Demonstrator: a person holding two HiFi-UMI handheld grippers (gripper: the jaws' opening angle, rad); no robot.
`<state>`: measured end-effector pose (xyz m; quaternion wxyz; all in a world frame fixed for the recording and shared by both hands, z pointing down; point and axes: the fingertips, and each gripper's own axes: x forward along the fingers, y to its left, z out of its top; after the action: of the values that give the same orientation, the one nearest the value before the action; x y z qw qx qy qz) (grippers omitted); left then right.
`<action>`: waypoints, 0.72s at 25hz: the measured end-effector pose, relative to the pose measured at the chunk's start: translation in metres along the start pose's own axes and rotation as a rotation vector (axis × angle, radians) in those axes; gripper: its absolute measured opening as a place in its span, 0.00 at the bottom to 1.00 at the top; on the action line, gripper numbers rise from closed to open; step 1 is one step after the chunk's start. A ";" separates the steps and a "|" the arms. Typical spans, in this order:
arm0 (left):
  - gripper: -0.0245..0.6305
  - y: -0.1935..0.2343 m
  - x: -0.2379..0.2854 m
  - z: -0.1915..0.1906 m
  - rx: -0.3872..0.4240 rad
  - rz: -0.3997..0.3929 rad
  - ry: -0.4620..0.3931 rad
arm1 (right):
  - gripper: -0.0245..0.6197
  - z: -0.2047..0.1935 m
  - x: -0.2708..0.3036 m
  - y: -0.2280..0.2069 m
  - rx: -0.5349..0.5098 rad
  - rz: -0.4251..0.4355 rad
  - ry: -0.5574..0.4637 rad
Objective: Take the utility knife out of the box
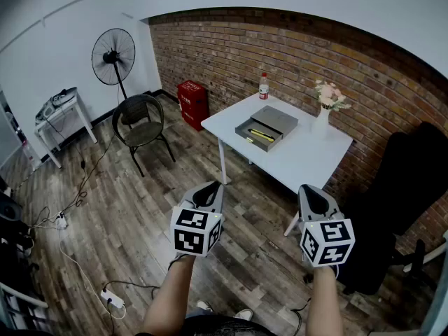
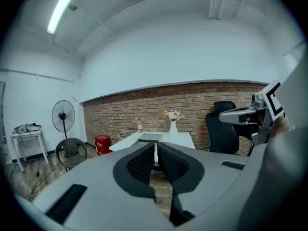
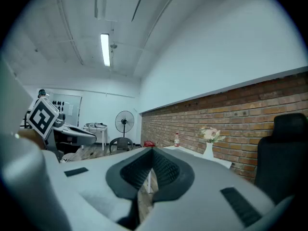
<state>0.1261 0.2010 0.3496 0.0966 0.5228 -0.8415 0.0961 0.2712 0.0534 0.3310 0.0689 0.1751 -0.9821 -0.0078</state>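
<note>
"Holding anything, are the two grippers nearest us?"

"No. The left gripper (image 1: 208, 191) and the right gripper (image 1: 315, 194) are both hanging over the wooden floor (image 1: 140, 215), well short of the white table (image 1: 308, 156). Each one's jaws are pressing together on nothing."

"Where is the utility knife (image 1: 262, 134) lying?"

"It is lying, yellow, inside the open grey box (image 1: 243, 128) near the middle of the table, with the lid (image 1: 276, 117) resting just beyond it. A bottle (image 1: 264, 86) is standing at the table's far corner, and a vase of flowers (image 1: 323, 110) is standing along its far edge, by the brick wall (image 1: 280, 47)."

"What is threatening to go wrong?"

"Both pairs of jaws are needing to open before reaching in. Arriving closed, they would likely be shoving the box along the table. The box wall is also crowding the knife, so a shallow pinch could be slipping off. A wide swing could be toppling the vase."
</note>
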 end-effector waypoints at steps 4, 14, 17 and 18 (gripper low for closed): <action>0.10 -0.004 0.002 0.005 -0.008 -0.008 -0.030 | 0.07 0.003 -0.001 -0.002 0.001 -0.004 -0.015; 0.10 -0.015 0.014 0.011 -0.033 -0.056 -0.040 | 0.07 0.001 0.000 -0.005 -0.012 -0.001 -0.015; 0.10 -0.017 0.023 0.013 -0.019 -0.064 -0.042 | 0.07 -0.001 0.006 -0.010 -0.006 -0.013 -0.007; 0.10 -0.016 0.026 0.013 -0.019 -0.070 -0.042 | 0.07 -0.003 0.008 -0.011 -0.004 -0.015 -0.004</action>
<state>0.1287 0.1679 0.3448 0.0871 0.5528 -0.8255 0.0738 0.2675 0.0402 0.3343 0.0672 0.1826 -0.9808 -0.0104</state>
